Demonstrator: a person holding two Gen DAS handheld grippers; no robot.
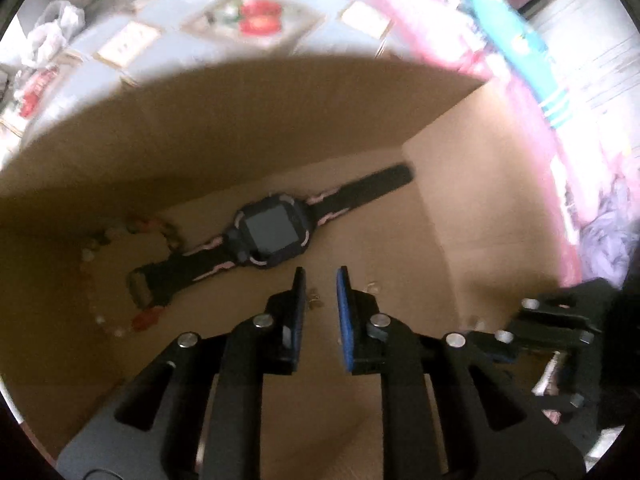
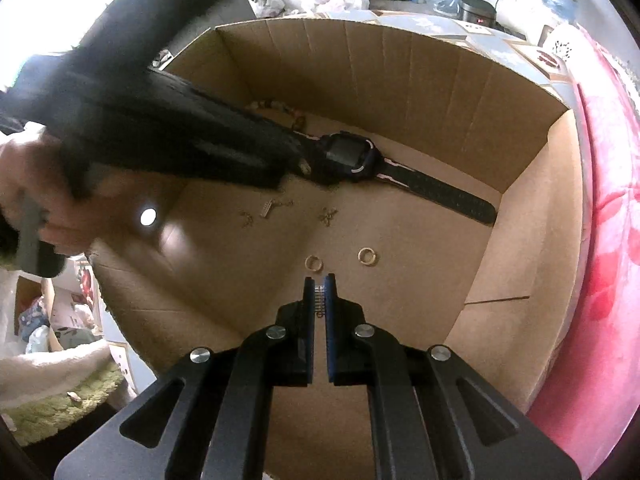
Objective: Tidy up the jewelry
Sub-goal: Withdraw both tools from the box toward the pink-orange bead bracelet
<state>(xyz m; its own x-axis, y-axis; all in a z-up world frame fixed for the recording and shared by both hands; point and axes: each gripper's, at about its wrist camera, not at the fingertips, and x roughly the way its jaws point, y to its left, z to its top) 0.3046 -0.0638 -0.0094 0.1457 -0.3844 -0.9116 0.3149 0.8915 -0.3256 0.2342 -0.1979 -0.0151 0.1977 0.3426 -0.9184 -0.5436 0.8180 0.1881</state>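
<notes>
An open cardboard box (image 2: 400, 80) holds the jewelry. A dark watch (image 1: 272, 236) with pink trim lies flat on its floor, and a beaded bracelet (image 1: 92, 264) curls to its left. My left gripper (image 1: 320, 280) hangs just in front of the watch, open, with nothing between the pads. A tiny gold piece (image 1: 314, 300) lies on the floor under it. My right gripper (image 2: 319, 280) is shut on a small sparkling silver piece (image 2: 319, 300). Ahead of it lie two gold rings (image 2: 313, 263) (image 2: 367, 256) and small earrings (image 2: 328, 214).
The box walls (image 1: 200, 140) rise on all sides. A pink patterned cloth (image 2: 612, 260) lies to the right of the box. A hand in a white fuzzy sleeve (image 2: 48, 364) holds the left gripper (image 2: 298, 162). Cluttered floor, bags and bottles lie beyond the box.
</notes>
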